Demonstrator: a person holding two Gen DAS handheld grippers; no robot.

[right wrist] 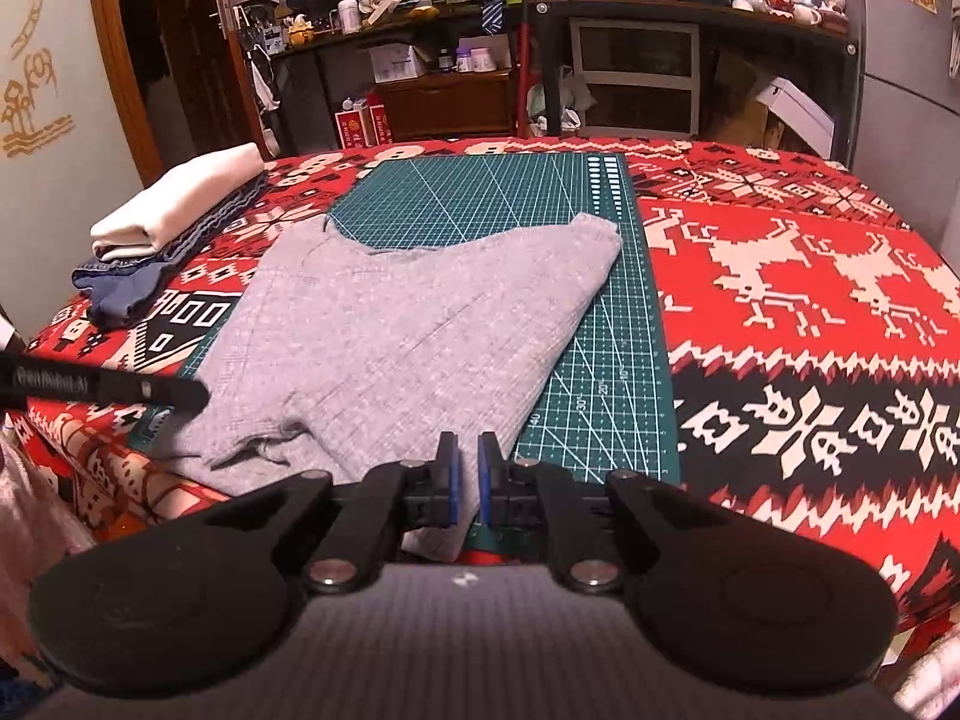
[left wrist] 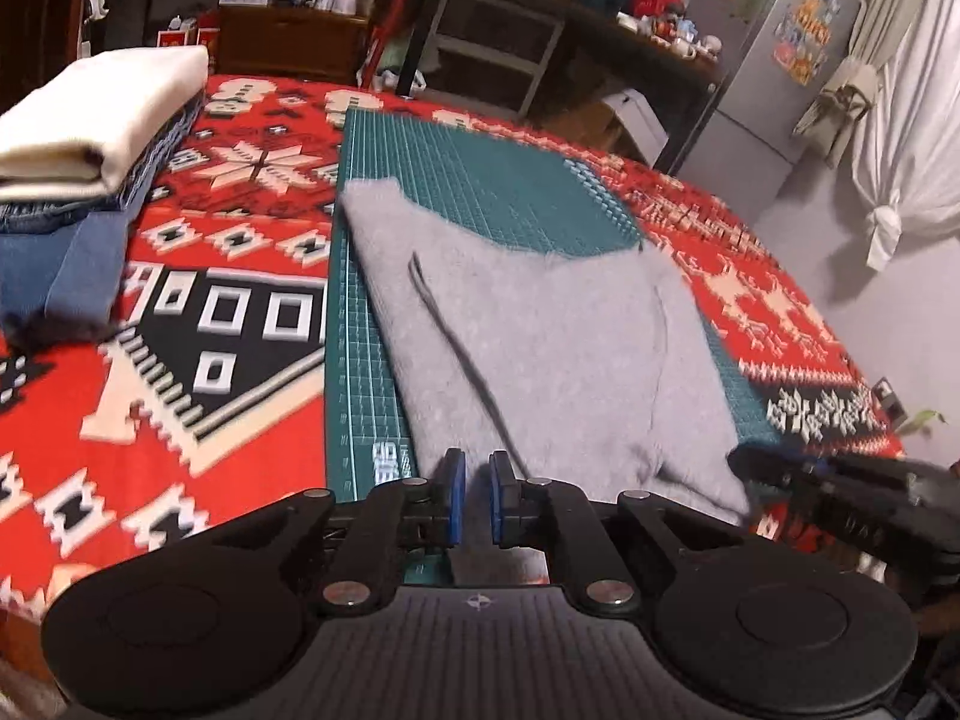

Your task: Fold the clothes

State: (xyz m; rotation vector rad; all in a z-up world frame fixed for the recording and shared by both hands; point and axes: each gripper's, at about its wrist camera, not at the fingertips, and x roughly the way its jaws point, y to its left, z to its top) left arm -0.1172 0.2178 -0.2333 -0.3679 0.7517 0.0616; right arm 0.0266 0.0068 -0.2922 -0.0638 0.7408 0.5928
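A grey knit garment (left wrist: 540,348) (right wrist: 408,324) lies folded and flat on a green cutting mat (left wrist: 480,180) (right wrist: 606,360). In the left wrist view, my left gripper (left wrist: 477,495) hovers over the garment's near edge. Its blue pads are almost together, with only a slim gap, and I see no cloth clamped between them. In the right wrist view, my right gripper (right wrist: 470,477) stands the same way over the garment's near right corner. Each gripper also shows in the other view: the left gripper (right wrist: 180,393) by the cloth's left edge, the right gripper (left wrist: 780,468) blurred at the near right corner.
A red patterned blanket (left wrist: 210,228) (right wrist: 780,300) covers the surface. A stack of folded clothes (left wrist: 90,138) (right wrist: 174,210), cream on top of blue, sits at the far left. Cluttered shelves (right wrist: 480,30) stand behind, and a fridge (left wrist: 780,60) and a white curtain (left wrist: 900,150) are at the right.
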